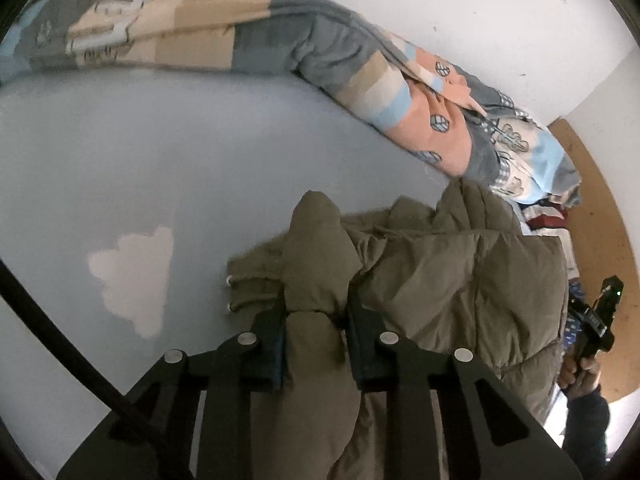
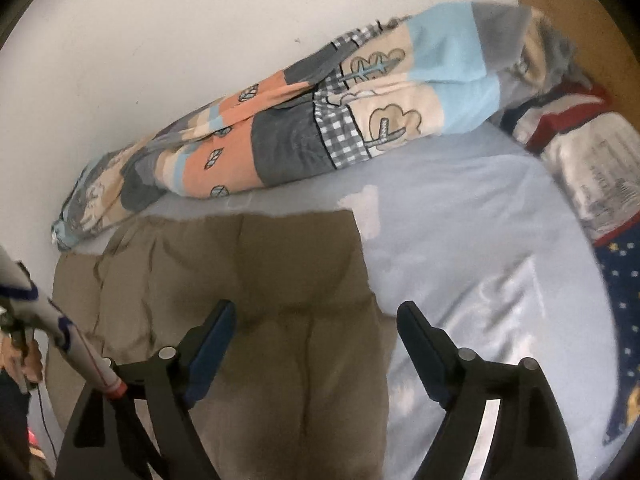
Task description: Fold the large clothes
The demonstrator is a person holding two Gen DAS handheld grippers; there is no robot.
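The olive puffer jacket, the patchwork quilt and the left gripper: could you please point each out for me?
olive puffer jacket (image 2: pixel 280 280): right wrist view, flat quilted panel.
patchwork quilt (image 2: pixel 288 148): right wrist view, grey patch by the wall.
left gripper (image 1: pixel 316 320): left wrist view, between fingertips pinching a jacket fold.

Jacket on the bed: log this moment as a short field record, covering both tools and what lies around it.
garment: olive puffer jacket, bunched on the bed
surface: pale blue sheet with white cloud prints
left tool: shut on a fold of the jacket
right tool: open, above the jacket's edge, pads not touching it
behind jacket: patchwork quilt rolled along the white wall
bed end: red, white and navy bedding
fold status: not yet folded flat
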